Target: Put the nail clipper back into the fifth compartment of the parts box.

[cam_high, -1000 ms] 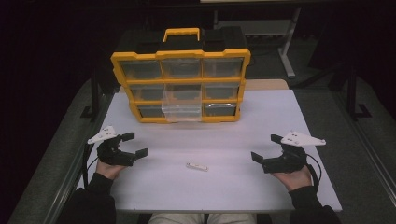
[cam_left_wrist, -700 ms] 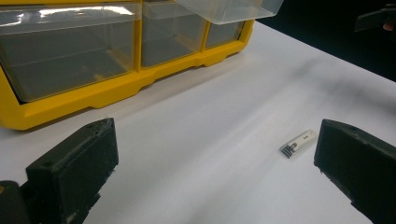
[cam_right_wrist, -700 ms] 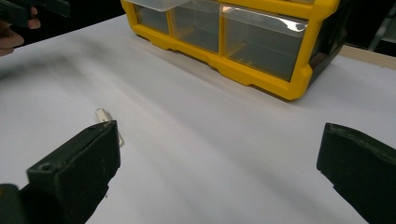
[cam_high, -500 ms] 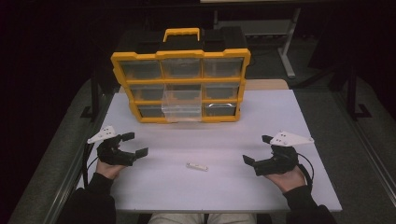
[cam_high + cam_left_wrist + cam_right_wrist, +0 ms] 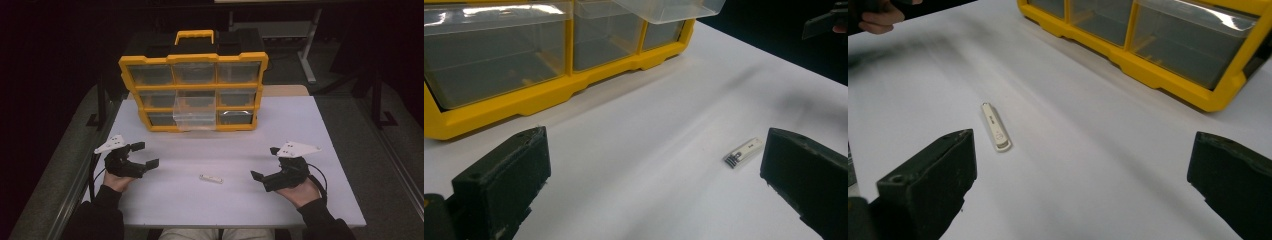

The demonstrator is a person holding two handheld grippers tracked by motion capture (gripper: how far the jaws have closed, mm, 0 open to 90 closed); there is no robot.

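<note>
The small white stick (image 5: 210, 178) lies flat on the white surface (image 5: 300, 125), just below the middle of the high view, between the two grippers and apart from both. Its long axis runs nearly left to right across that frame, tipped a little down toward the right. In the right gripper view it sits left of centre, just above the left finger (image 5: 928, 180), pointing toward the upper left. The right gripper (image 5: 268, 164) at lower right has its fingers spread wide and holds nothing. The left gripper (image 5: 143, 154) at lower left is just as wide open and empty; in its own view the stick (image 5: 743, 152) lies just left of its right finger (image 5: 809, 185). Both look about equally near. The yellow organiser (image 5: 194, 92) stands in the upper middle of the frame, one clear drawer (image 5: 195, 116) pulled out.
</note>
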